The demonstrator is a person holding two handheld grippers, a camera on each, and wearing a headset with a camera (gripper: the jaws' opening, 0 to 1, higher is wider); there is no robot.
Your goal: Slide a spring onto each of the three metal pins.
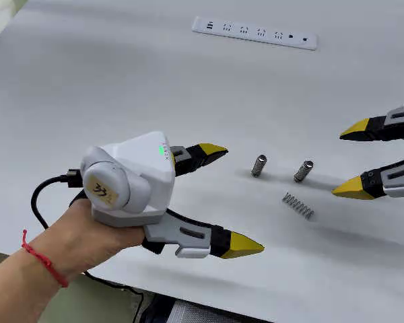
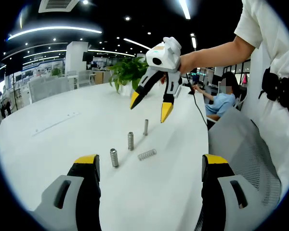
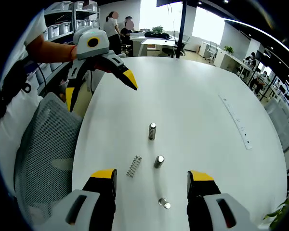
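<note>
Two short metal pins stand upright on the white table, each with a spring coiled around it. A loose spring lies flat just in front of them. The left gripper view also shows a thinner bare pin behind the two sprung pins. This bare pin stands close under my right gripper as a pin. My left gripper is open, left of the pins, holding nothing. My right gripper is open at the right, also holding nothing.
A white power strip lies at the far side of the table. A grey mesh chair stands against the table's near edge. A potted plant and seated people are beyond the table.
</note>
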